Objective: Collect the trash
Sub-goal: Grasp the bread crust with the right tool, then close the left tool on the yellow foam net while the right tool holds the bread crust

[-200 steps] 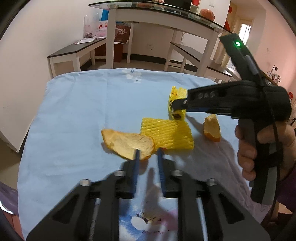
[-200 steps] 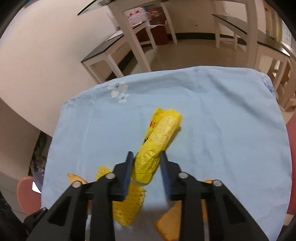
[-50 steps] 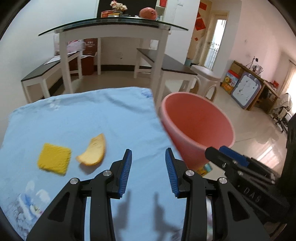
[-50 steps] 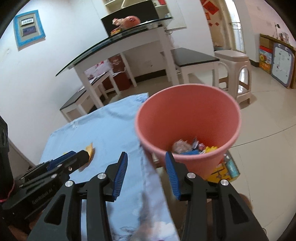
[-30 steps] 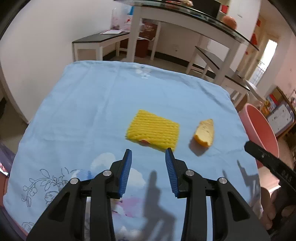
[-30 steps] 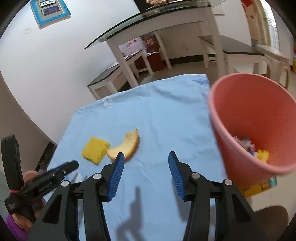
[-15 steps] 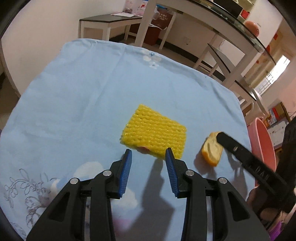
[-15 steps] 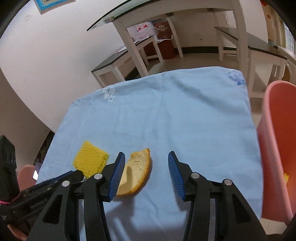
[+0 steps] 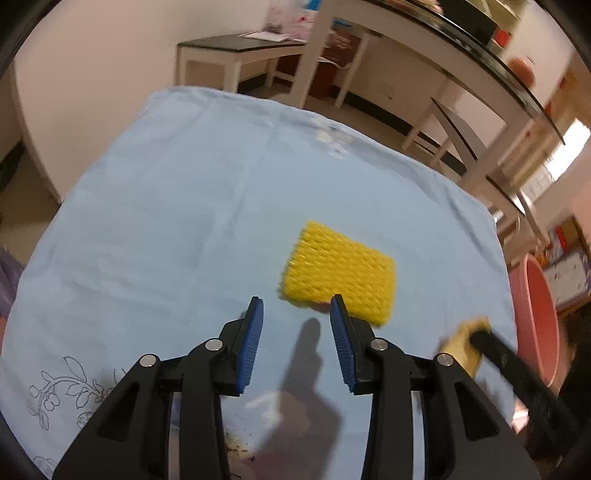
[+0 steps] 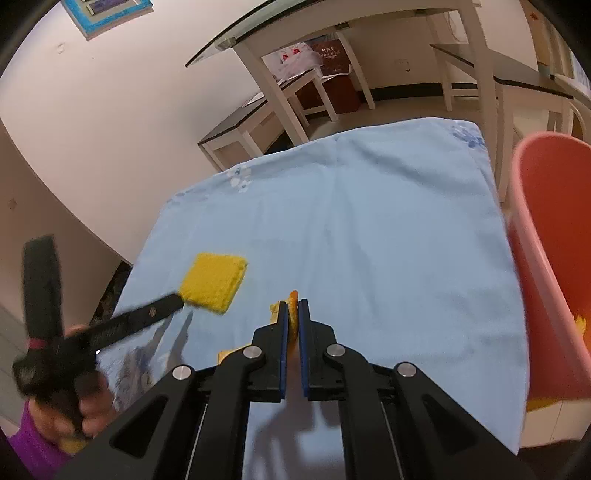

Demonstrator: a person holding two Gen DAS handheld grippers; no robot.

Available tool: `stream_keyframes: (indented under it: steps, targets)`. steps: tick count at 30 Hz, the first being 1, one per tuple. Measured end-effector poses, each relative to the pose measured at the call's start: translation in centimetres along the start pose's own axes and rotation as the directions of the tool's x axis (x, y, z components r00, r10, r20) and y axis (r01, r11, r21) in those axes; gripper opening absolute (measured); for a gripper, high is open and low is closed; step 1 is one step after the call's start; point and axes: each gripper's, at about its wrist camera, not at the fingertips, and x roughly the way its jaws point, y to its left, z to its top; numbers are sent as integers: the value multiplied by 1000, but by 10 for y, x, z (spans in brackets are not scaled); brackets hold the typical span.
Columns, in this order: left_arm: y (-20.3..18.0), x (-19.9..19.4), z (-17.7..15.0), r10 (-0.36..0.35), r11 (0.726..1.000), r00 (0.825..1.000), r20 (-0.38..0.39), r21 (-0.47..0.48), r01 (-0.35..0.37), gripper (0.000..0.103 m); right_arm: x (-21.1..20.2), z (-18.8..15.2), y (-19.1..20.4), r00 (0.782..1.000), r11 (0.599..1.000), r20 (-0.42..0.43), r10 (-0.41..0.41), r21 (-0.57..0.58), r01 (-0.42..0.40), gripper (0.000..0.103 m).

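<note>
A yellow foam net (image 9: 340,271) lies flat on the light blue tablecloth (image 9: 184,206). My left gripper (image 9: 295,306) is open and holds nothing; its right fingertip is at the net's near edge. In the right wrist view the same net (image 10: 214,280) sits by the left gripper's tip (image 10: 181,297). My right gripper (image 10: 293,306) is closing its jaws, and the pads press on a piece of orange peel (image 10: 293,295) on the cloth. From the left wrist the peel (image 9: 461,347) shows blurred at the right gripper's tip (image 9: 476,334).
A pink bin (image 10: 546,240) stands off the table's right edge, also seen as the pink bin (image 9: 535,317) from the left. White benches and a glass-topped table (image 10: 332,22) stand beyond the far edge. A hand in a purple sleeve (image 10: 44,435) holds the left gripper.
My right gripper came down over the peel and its jaws went from wide apart to clamped on it. My left gripper slid left along the net's near edge, still open.
</note>
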Motion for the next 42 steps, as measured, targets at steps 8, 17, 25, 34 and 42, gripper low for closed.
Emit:
stream_keyframes:
  steps: [8,17,25,34,42]
  targets:
    - [-5,19,17,-38,999,999,-7,27,38,38,-14,-21,-1,1000,1000,8,-22,5,22,4]
    - [-28,-2,-24,-152,976,988,-32,155,155,38,-24,-36,1,998,998,22,-63,-2,63,5]
    - [-35,-42,-57,-260,919,964,-56,293,265,38,-25,-38,-2,996,997,58,-72,8,72,5]
    - [-61,-24,-41,-187,838,982,-26,518,173,38,-21,-37,-10,997,996,36,-74,50,72,5]
    - [-75,8,-46,-80,815,997,-12,575,72,38,-17,-36,-13,996,995,19,-82,65,81,6]
